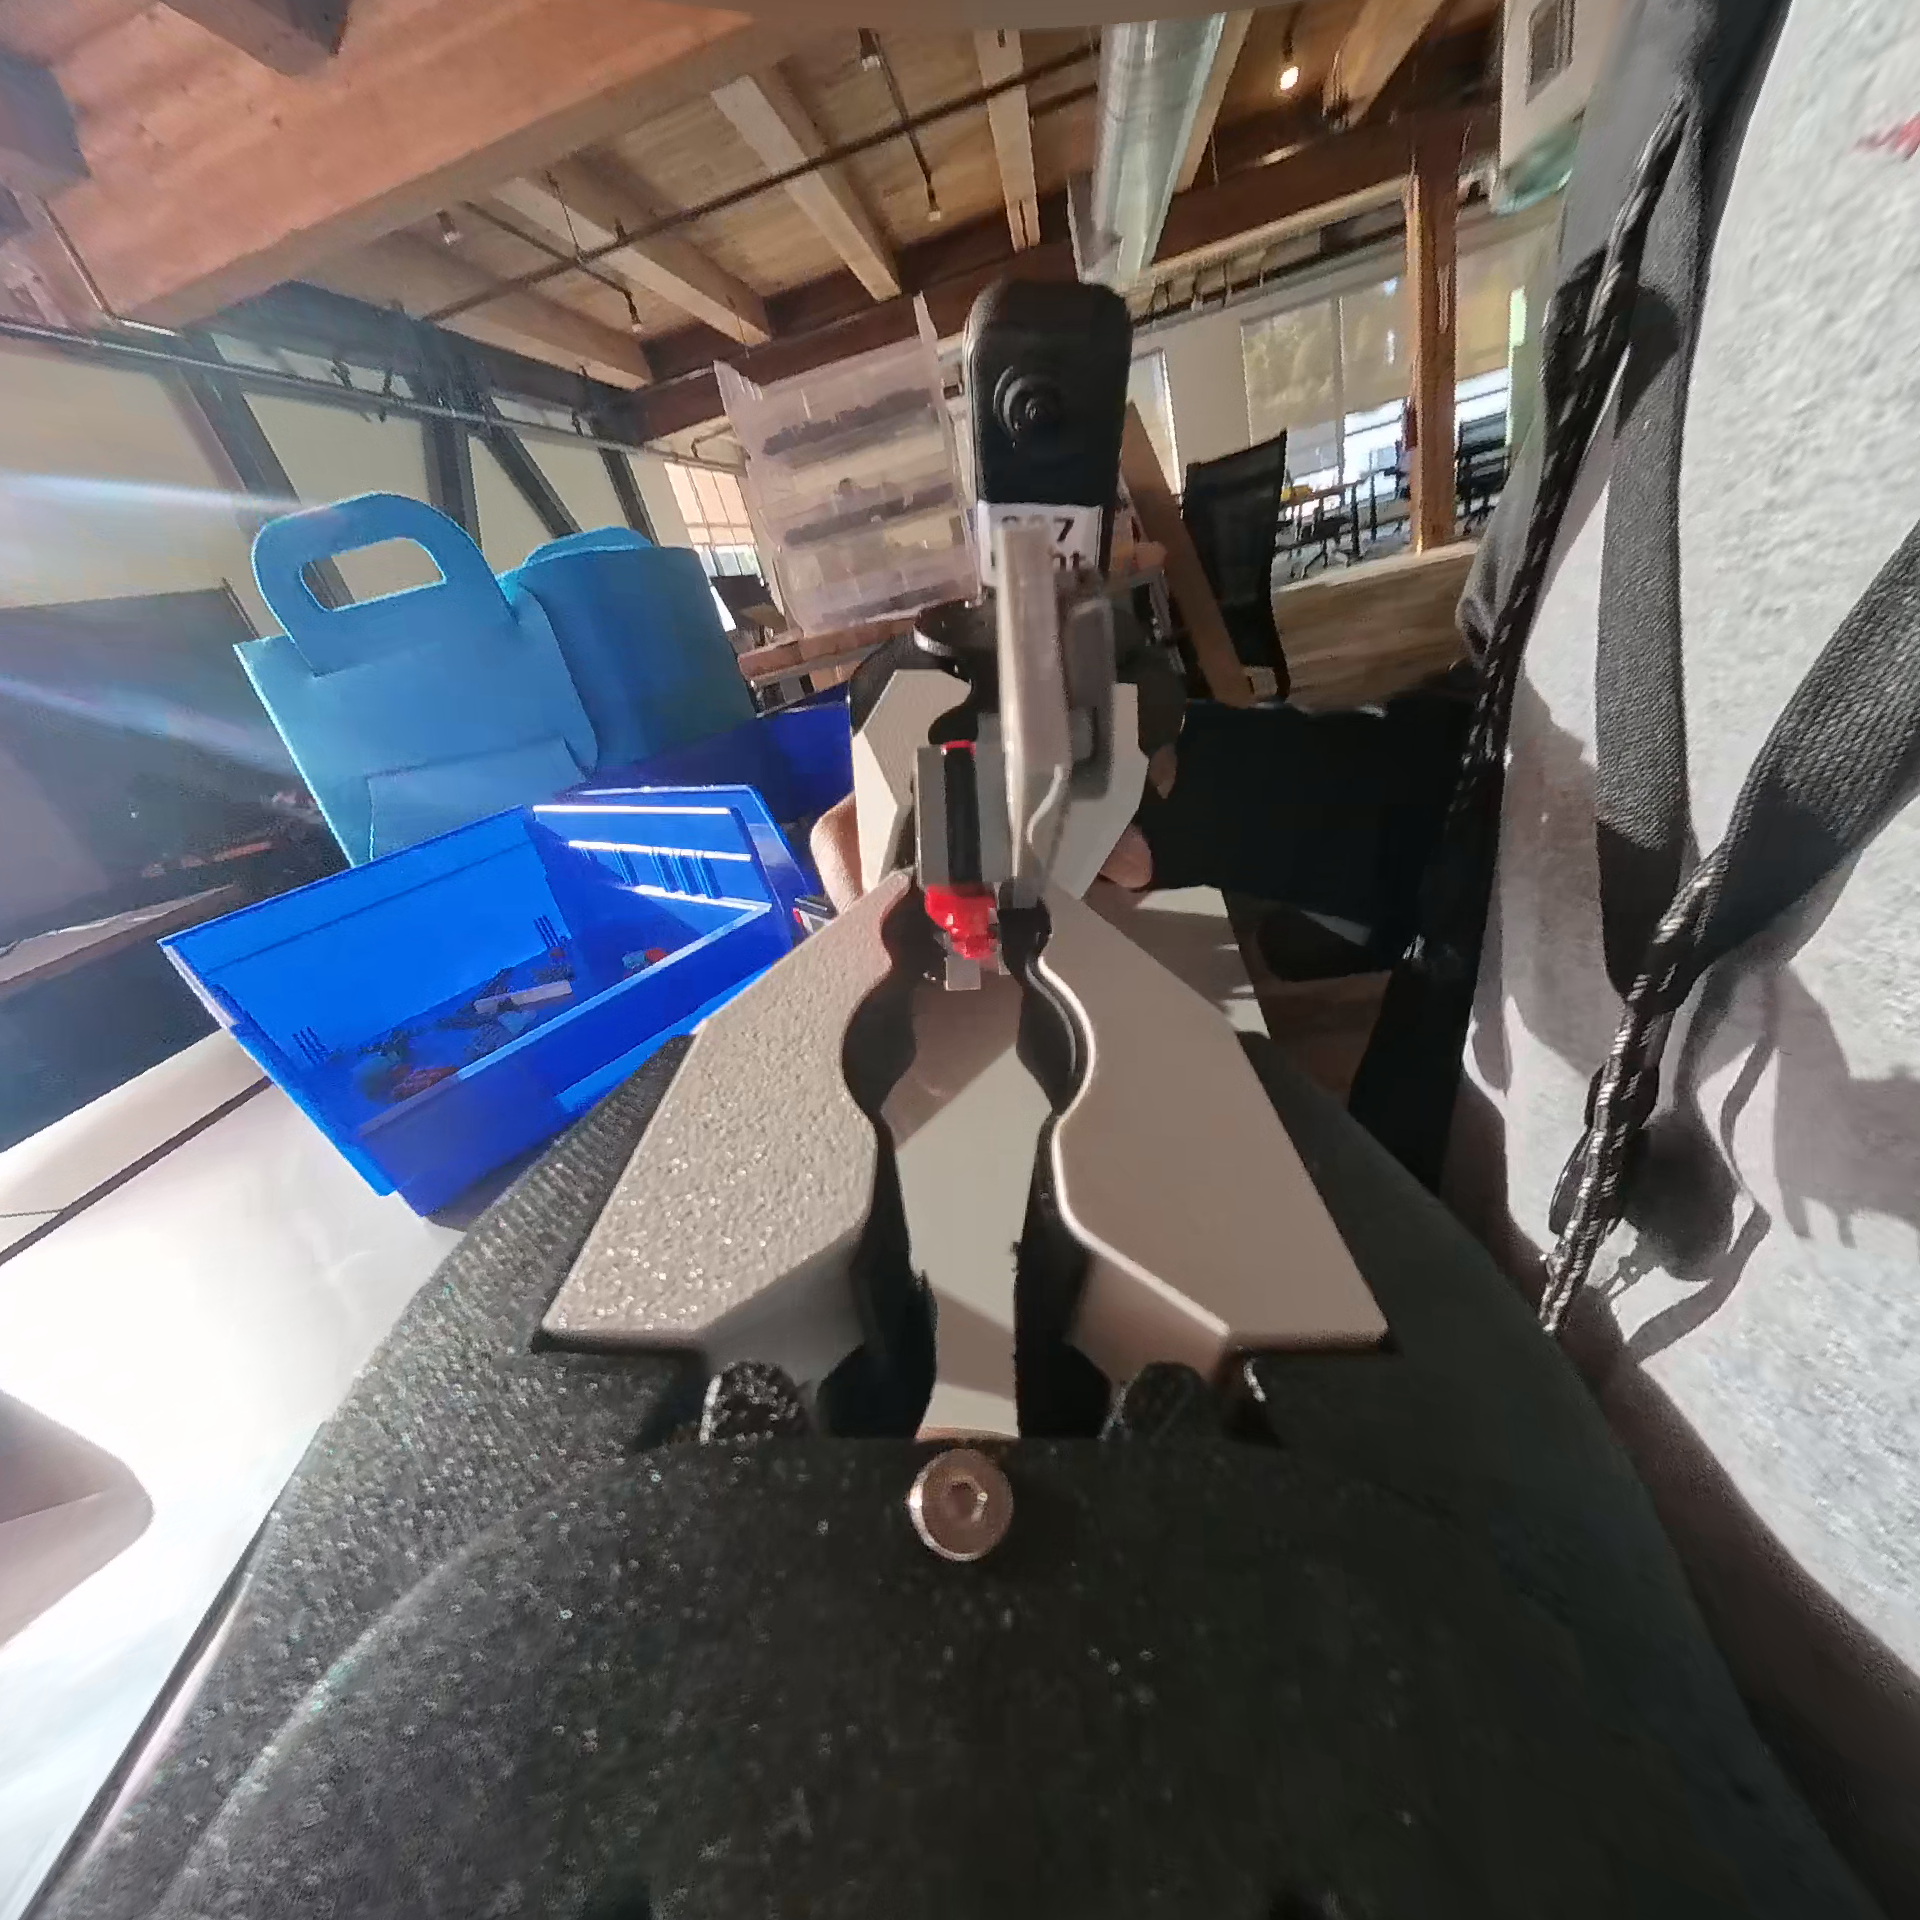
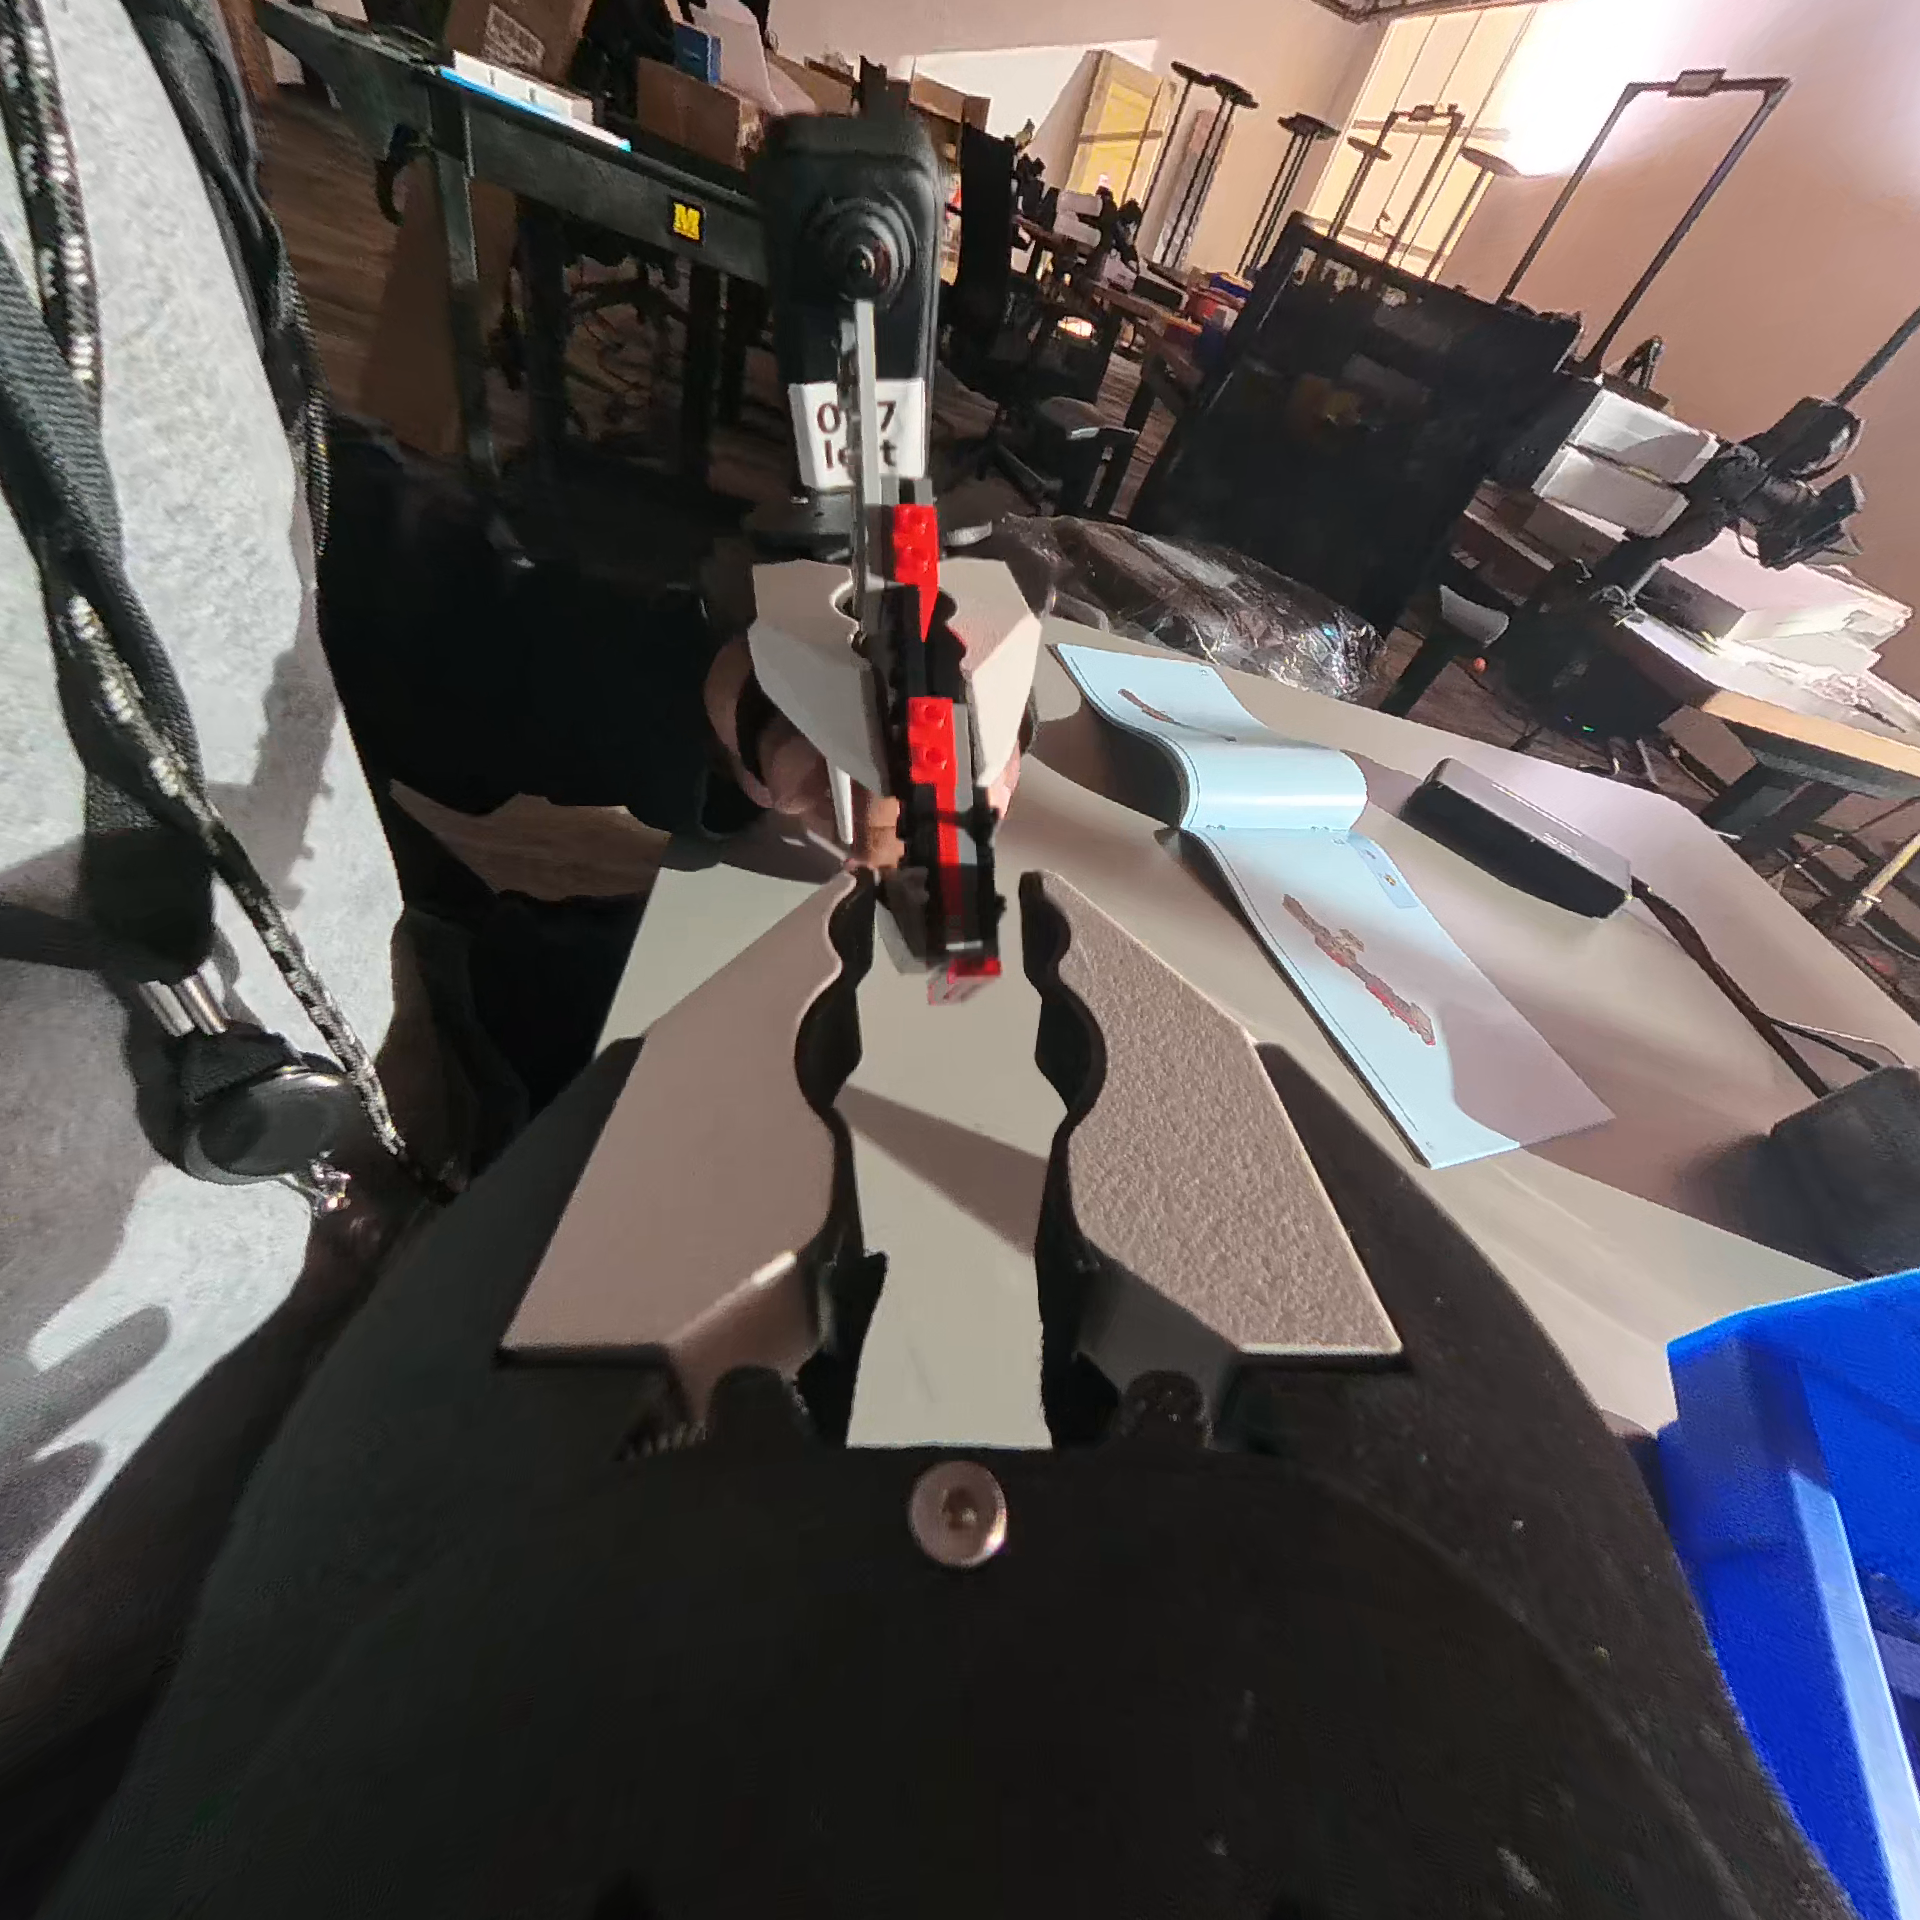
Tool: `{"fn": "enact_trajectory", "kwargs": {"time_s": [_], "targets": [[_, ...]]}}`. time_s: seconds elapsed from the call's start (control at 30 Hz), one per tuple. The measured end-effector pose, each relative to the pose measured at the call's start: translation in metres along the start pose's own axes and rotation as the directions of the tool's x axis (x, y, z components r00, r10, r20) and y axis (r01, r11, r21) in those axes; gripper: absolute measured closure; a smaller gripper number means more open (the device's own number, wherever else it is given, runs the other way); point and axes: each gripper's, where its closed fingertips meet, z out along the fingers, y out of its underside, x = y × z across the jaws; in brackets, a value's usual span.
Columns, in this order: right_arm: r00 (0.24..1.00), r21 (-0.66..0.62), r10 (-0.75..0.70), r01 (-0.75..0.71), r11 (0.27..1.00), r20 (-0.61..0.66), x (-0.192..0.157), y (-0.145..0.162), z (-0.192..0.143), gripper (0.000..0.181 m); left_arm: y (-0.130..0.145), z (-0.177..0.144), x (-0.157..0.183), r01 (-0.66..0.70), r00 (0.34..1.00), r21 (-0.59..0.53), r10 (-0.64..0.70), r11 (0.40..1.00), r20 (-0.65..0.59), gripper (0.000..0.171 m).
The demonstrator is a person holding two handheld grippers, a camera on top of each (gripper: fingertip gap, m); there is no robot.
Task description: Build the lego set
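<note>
Lego assembly (image 2: 940, 831) pinched in left gripper (image 1: 971, 925)

My left hand-held gripper (image 1: 977, 914) has grainy matt grey plastic fingers (image 1: 758, 1143), the bin (image 1: 436, 987) is glossy blue plastic, the booklet (image 2: 1351, 894) smooth paper, and the counter (image 2: 1621, 1195) matt grey.

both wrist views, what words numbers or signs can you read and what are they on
Not copying wording; carriers only.
white paper sticker, right wrist view: dark characters, partly hidden.
second white paper sticker, left wrist view: partly hidden.
small yellow square sign on black metal frame: one mark.
open pale-blue paper booklet: print too blurred.
</note>
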Motion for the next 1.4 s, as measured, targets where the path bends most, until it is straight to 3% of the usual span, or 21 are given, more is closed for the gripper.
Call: {"fn": "enact_trajectory", "kwargs": {"time_s": [0.37, 1.0, 1.2, 1.4], "targets": [[0.996, 0.089, -0.023, 0.015, 0.996, 0.088, -0.017, -0.014, 0.007, 0.155, -0.017, -0.004, 0.011, 0.037, 0.999, 0.125, -0.032, 0.991, -0.036, 0.158], [0.989, 0.066, 0.053, -0.062, 0.996, 0.139, -0.019, 0.0, 0.008, 0.157, -0.005, -0.002, 0.013, -0.012, 0.999, 0.048, 0.013, 0.999, -0.039, 0.157], [0.991, 0.14, 0.132, -0.133, 0.981, 0.02, 0.002, 0.002, 0.006, 0.157, -0.006, 0.003, -0.008, 0.221, 0.974, 0.096, -0.224, 0.97, 0.021, 0.154], [0.954, 0.249, 0.294, -0.272, 0.929, -0.054, 0.021, -0.002, 0.001, 0.157, -0.018, 0.0, -0.028, 0.473, 0.864, 0.267, -0.501, 0.84, 0.045, 0.135]]}}
